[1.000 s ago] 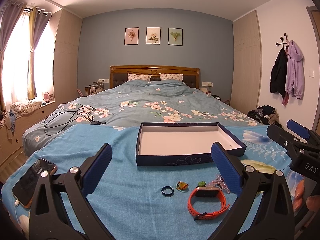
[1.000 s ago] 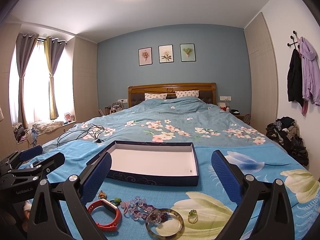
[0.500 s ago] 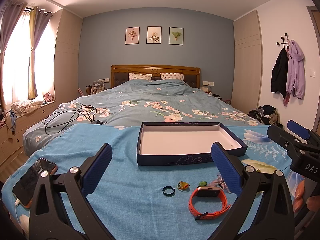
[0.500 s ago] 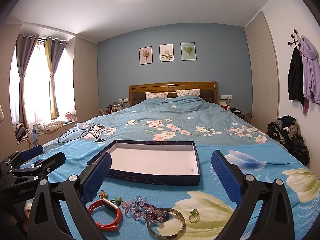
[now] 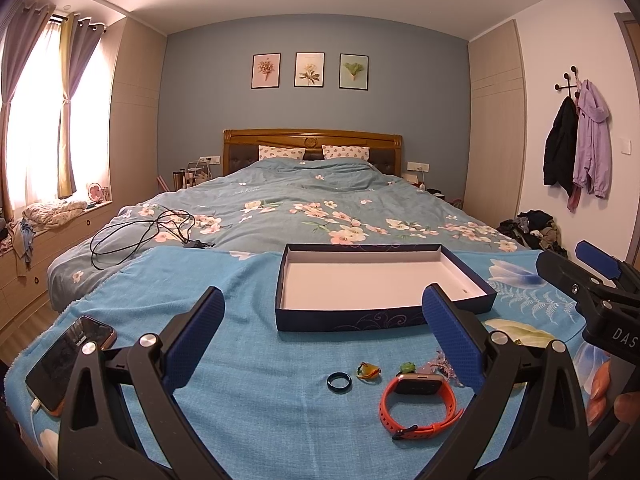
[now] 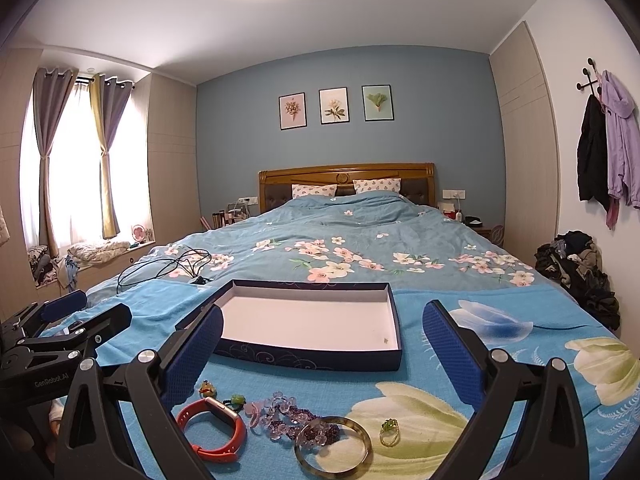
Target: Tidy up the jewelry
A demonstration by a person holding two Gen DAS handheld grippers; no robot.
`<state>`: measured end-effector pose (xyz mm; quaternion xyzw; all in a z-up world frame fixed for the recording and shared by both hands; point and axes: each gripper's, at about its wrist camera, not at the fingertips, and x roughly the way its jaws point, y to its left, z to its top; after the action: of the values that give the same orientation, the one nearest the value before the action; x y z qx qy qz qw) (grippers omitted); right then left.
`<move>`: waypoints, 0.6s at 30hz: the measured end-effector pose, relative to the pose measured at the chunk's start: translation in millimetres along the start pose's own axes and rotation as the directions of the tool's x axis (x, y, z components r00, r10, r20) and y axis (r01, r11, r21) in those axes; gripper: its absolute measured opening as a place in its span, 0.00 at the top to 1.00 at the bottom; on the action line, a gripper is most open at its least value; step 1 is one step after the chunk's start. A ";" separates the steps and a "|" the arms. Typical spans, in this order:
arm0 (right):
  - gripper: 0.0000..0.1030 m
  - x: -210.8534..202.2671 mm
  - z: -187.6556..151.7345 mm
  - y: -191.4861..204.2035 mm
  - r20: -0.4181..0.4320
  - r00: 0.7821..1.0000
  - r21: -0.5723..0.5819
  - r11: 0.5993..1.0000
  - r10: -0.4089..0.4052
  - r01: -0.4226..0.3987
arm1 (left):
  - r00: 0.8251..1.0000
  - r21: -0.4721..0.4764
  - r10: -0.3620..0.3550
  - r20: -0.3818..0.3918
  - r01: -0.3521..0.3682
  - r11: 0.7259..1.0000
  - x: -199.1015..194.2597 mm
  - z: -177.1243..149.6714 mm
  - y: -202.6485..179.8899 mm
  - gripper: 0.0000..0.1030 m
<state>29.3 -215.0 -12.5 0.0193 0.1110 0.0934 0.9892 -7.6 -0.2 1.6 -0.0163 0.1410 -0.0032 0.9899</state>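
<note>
**Jewelry laid out on the bed, both grippers spread wide and holding nothing**

The left gripper (image 5: 322,336) hovers above the bright blue flower-print blanket (image 5: 248,360) at the foot of the bed, its blue-padded fingers (image 5: 196,336) far apart with nothing between them. The right gripper (image 6: 322,348) hangs just beside it, its fingers (image 6: 452,352) likewise wide apart and empty.

The shallow rectangular navy box with a white inside (image 5: 380,284) lies open on the blanket, beyond both grippers. It holds no jewelry apart from a tiny speck near its right front corner, too small to identify.

The jewelry lies in a loose row on the blanket, nearer than the box. From the left wrist view: a small dark blue ring (image 5: 339,382), an orange-and-green trinket (image 5: 369,371) just beside it, a small green bead charm (image 5: 407,368), and an orange-strapped smart band (image 5: 418,404) with its strap looped. From the right wrist view, further right: a heap of clear and purple crystal beads (image 6: 284,416), touching a pale round bangle (image 6: 333,445), and a thin gold ring with a green stone (image 6: 389,432) apart from the bangle.

A dark smartphone (image 5: 68,364) with a white cable lies at the blanket's left edge, and a black cord (image 5: 140,232) coils on the floral duvet behind.
</note>
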 end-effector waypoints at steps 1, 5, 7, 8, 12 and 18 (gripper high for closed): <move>0.06 -0.3 0.0 -0.3 -0.001 1.000 0.000 1.000 0.001 -0.001 | 1.000 0.000 0.001 -0.001 -0.001 1.000 0.2 -0.2 0.3 0.06; 0.06 -0.1 0.1 -0.2 -0.001 1.000 0.000 1.000 0.002 -0.002 | 1.000 0.002 0.001 -0.001 -0.001 1.000 0.3 -0.3 0.5 0.06; 0.06 0.6 -0.3 0.4 -0.003 1.000 -0.001 1.000 0.001 -0.001 | 1.000 0.000 -0.001 -0.001 0.001 1.000 0.0 -0.1 0.2 0.06; 0.06 0.9 -0.5 -0.1 -0.003 1.000 -0.001 1.000 0.003 -0.003 | 1.000 0.001 0.000 -0.001 0.000 1.000 0.2 -0.4 0.6 0.06; 0.06 1.6 -0.7 0.5 -0.004 1.000 0.000 1.000 0.004 -0.004 | 1.000 0.001 0.001 -0.001 -0.001 1.000 0.0 -0.2 0.0 0.06; 0.06 2.5 -2.7 0.4 -0.009 1.000 0.001 1.000 0.006 -0.006 | 1.000 0.002 0.000 -0.001 0.000 1.000 0.0 -0.3 0.1 0.06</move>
<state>31.0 -214.0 -15.6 0.0199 0.1155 0.0964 0.9884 -7.8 -0.1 1.3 -0.0155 0.1415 -0.0033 0.9898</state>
